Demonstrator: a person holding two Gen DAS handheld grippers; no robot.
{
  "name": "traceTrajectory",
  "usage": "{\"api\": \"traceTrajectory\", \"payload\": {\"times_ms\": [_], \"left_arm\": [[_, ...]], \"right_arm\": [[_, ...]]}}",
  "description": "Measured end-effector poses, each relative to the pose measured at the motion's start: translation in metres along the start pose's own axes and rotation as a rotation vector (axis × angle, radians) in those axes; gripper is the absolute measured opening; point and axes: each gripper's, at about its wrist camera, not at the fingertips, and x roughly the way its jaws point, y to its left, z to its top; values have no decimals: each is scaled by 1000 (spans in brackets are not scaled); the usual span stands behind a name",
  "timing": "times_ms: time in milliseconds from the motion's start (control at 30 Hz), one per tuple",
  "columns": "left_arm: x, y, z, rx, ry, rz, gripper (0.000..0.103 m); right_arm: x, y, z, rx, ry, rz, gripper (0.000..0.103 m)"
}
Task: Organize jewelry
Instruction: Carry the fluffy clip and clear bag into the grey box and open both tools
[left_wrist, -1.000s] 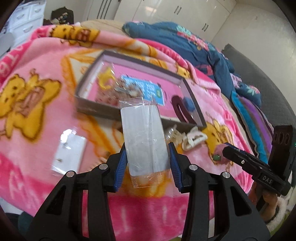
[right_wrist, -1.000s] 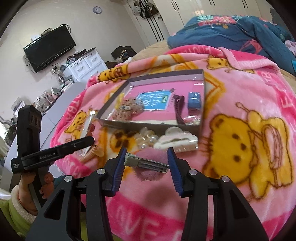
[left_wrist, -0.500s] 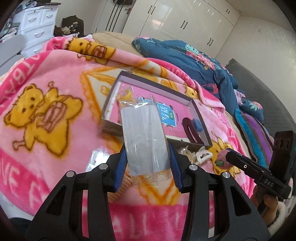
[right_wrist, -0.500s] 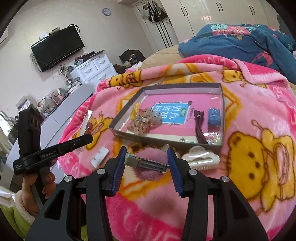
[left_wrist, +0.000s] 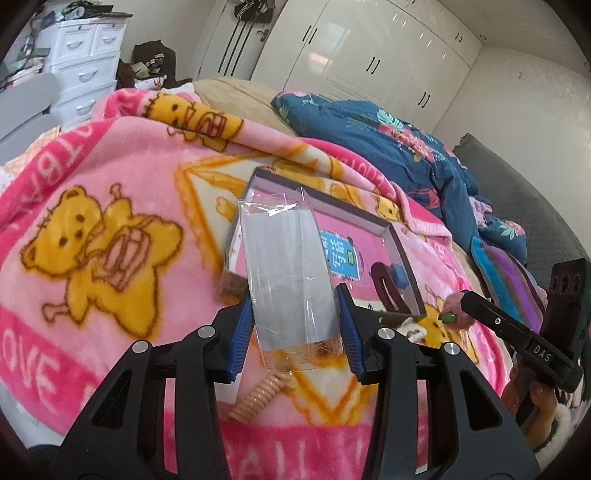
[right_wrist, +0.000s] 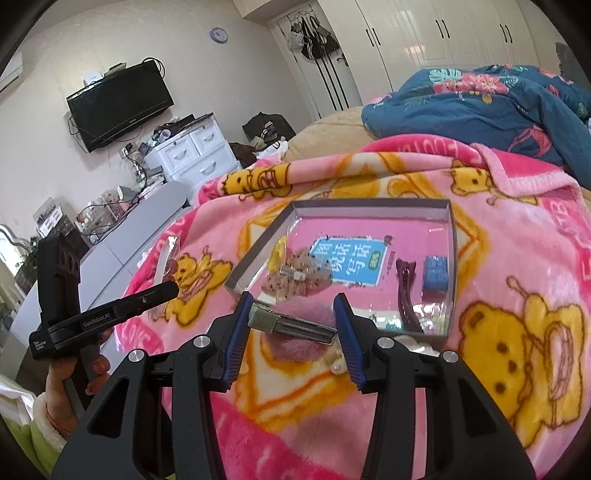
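Box's (right_wrist: 369, 214) upper half is bare pink, room to pass; clips crowd its lower half, and a fluffy clip (right_wrist: 295, 325) blocks the lower-centre approach.

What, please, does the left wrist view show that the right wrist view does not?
Only the left wrist view shows the left gripper clamping a clear plastic packet, and a coiled orange hair tie. Only the right wrist view shows the right gripper clamping a fluffy pink pompom hair clip, and the black wall television. Both show the shallow grey cardboard box.
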Motion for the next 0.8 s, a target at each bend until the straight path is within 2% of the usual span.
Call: {"api": "traceTrajectory", "payload": {"times_ms": [467,800], "left_arm": [[11,-14,41,44,-40,-13,34],[45,-35,56,73,0,-48,34]], "right_arm": [[-5,-10,35,8,-83,-32,43],[-6,-31,56,32,-131,-85,43]]}}
